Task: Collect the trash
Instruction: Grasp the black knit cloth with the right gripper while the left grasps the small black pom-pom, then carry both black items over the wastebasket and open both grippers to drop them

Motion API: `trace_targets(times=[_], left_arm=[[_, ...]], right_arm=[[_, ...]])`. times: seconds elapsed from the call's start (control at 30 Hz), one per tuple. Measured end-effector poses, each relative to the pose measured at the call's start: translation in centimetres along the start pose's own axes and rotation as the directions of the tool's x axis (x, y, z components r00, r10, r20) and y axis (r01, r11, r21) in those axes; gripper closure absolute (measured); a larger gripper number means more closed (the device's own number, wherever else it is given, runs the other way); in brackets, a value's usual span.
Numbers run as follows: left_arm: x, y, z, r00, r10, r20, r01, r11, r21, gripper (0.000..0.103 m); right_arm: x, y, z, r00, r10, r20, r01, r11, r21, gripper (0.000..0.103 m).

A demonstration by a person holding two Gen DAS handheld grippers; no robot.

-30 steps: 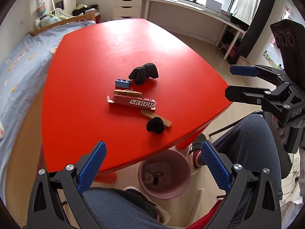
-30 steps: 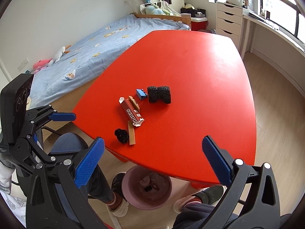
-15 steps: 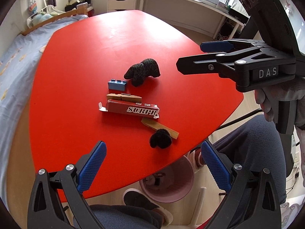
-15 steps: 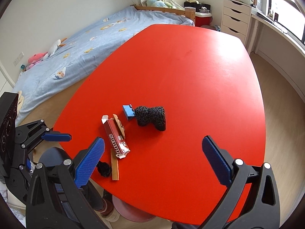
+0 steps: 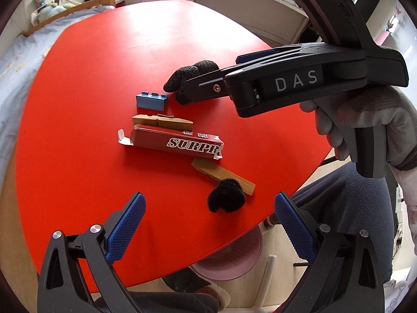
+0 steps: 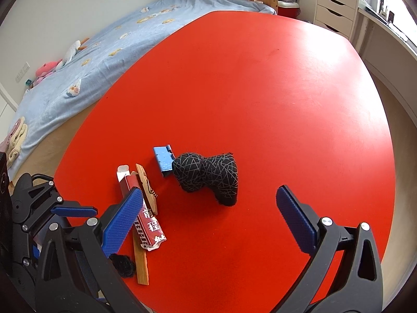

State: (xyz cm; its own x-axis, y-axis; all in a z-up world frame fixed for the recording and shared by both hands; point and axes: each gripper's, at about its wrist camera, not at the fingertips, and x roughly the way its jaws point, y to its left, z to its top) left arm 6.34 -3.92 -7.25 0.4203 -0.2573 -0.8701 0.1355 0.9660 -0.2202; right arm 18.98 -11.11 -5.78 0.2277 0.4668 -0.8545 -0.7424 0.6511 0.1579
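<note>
Trash lies on the red table (image 5: 104, 52): a black patterned sock bundle (image 6: 208, 176), a blue brick (image 5: 152, 101), a wooden clothespin (image 5: 161, 122), a red carton (image 5: 177, 143), a wooden stick (image 5: 224, 176) and a black fuzzy ball (image 5: 226, 201). My left gripper (image 5: 209, 230) is open, just short of the fuzzy ball. My right gripper (image 6: 208, 221) is open, hovering close above and before the sock bundle; in the left wrist view its fingers (image 5: 208, 86) partly hide the sock (image 5: 192, 71).
A pink bin (image 5: 234, 258) stands on the floor under the table's near edge, beside the person's legs (image 5: 338, 203). A bed (image 6: 91, 52) runs along the table's left side. Drawers (image 6: 336, 5) and a desk stand beyond the table.
Both grippers have moved forward over the table. The right gripper has come down close to the sock bundle; the left one has neared the fuzzy ball. Both stay open.
</note>
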Motion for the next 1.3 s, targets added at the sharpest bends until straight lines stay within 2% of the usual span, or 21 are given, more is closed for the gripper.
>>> trace_targets(times=[0.07, 0.13, 0.27, 0.47, 0.6, 0.97, 1.3], left_arm=[[0.1, 0.1, 0.1, 1.0, -0.004, 0.0, 0.004, 1.0, -0.001, 0.01], [0.3, 0.1, 0.1, 1.0, -0.015, -0.002, 0.015, 1.0, -0.004, 0.02], [0.2, 0.1, 0.3, 1.0, -0.015, -0.001, 0.015, 1.0, 0.001, 0.031], [0.0, 0.3, 0.8, 1.0, -0.015, -0.01, 0.015, 1.0, 0.013, 0.063], [0.0, 0.7, 1.0, 1.0, -0.01, -0.011, 0.01, 1.0, 0.011, 0.079], [-0.8, 1.4, 1.1, 1.0, 0.002, 0.01, -0.002, 1.0, 0.008, 0.08], [-3.4, 0.7, 0.1, 0.999, 0.031, 0.045, -0.031, 1.0, -0.002, 0.08]], right_arm=[[0.5, 0.0, 0.2, 1.0, 0.0, -0.005, 0.0, 1.0, 0.0, 0.003], [0.9, 0.1, 0.3, 1.0, 0.006, -0.006, -0.006, 1.0, 0.001, 0.004], [1.5, 0.0, 0.6, 1.0, -0.002, -0.012, 0.002, 1.0, 0.003, 0.026], [1.6, -0.1, 0.7, 1.0, 0.001, -0.005, -0.001, 1.0, -0.002, 0.053], [1.5, -0.1, 0.6, 1.0, 0.0, 0.005, 0.0, 1.0, 0.002, 0.056], [0.0, -0.3, 0.1, 1.0, -0.012, 0.028, 0.012, 1.0, 0.003, 0.059], [-2.8, 0.1, -0.9, 0.998, -0.027, 0.057, 0.027, 1.0, 0.004, 0.059]])
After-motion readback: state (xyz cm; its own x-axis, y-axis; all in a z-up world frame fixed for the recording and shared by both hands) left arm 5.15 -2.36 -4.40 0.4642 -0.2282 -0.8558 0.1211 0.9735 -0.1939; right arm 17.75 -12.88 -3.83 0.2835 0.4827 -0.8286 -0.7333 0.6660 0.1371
